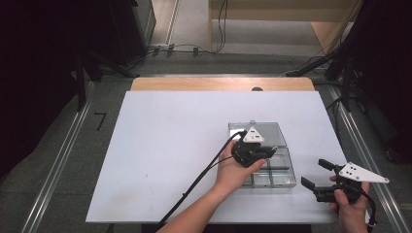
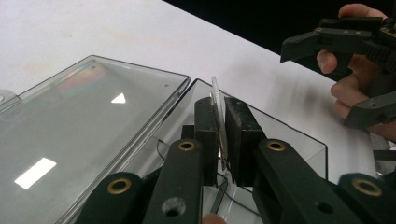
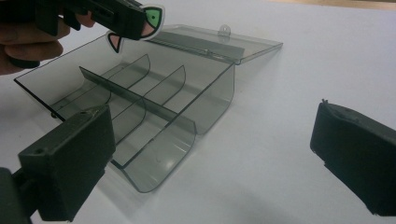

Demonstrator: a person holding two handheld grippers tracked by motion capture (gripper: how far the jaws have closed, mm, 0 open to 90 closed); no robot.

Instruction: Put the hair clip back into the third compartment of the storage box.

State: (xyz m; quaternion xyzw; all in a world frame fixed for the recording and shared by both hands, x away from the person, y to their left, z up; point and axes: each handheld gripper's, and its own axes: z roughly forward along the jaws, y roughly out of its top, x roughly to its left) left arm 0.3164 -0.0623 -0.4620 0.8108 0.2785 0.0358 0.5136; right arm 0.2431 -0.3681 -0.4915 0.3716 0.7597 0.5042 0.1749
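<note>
Fish-shaped tag (image 3: 152, 18), thin flat clear plastic, sits edge-up in left tongs (image 2: 222, 135), clamped over the open compartment box (image 3: 140, 121) on the white worktop (image 1: 170, 145). Likely light, stiff, slippery; best pinched across its faces. Right tongs (image 3: 210, 154) stand apart, empty, beside the box.

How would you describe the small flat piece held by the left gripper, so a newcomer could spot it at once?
Start at the white table, then find the smoky clear plastic box with its lid folded open and curved dividers inside. Above the box, the left gripper pinches a thin flat charm. Its green and pink print is the one bit of colour there.
</note>
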